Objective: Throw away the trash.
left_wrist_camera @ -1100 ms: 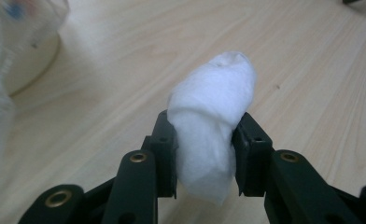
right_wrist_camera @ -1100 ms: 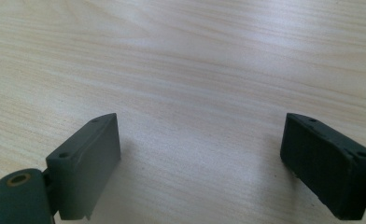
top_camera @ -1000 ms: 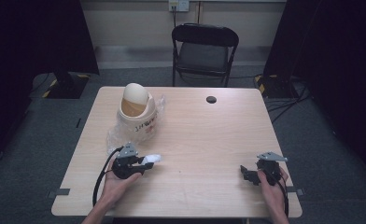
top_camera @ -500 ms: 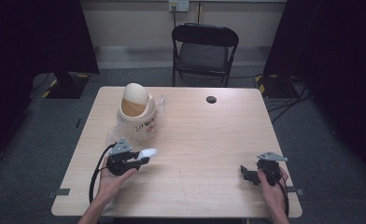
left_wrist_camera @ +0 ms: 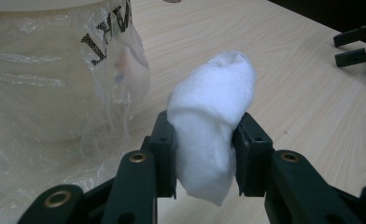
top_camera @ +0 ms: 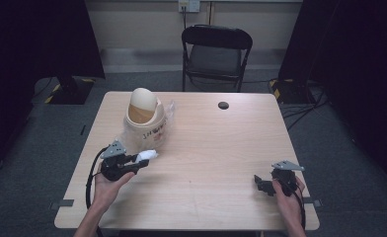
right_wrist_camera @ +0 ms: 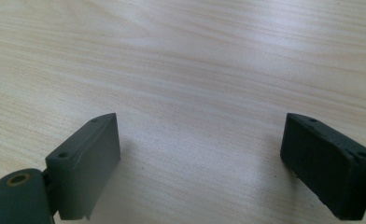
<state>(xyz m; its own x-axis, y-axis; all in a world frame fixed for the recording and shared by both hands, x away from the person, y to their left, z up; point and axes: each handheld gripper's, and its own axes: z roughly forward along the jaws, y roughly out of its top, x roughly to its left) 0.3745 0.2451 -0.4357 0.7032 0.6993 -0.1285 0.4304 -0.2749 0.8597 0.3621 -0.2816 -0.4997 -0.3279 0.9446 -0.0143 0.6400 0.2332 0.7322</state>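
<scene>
Now the left tool [top_camera: 141, 163], clamped on a white wad [top_camera: 147, 155], has travelled from the near-left part of the surface [top_camera: 221, 148] toward the bin [top_camera: 144, 121] and risen a little; the wad is clear of the wood and sits just beside the bin's plastic liner [left_wrist_camera: 120, 70], below the swing lid [top_camera: 143, 101]. Judged from this, the carry is well along, with the lift to the lid opening remaining. The right tool [top_camera: 263, 183] has stayed at the near-right edge, jaws apart and holding nothing.
</scene>
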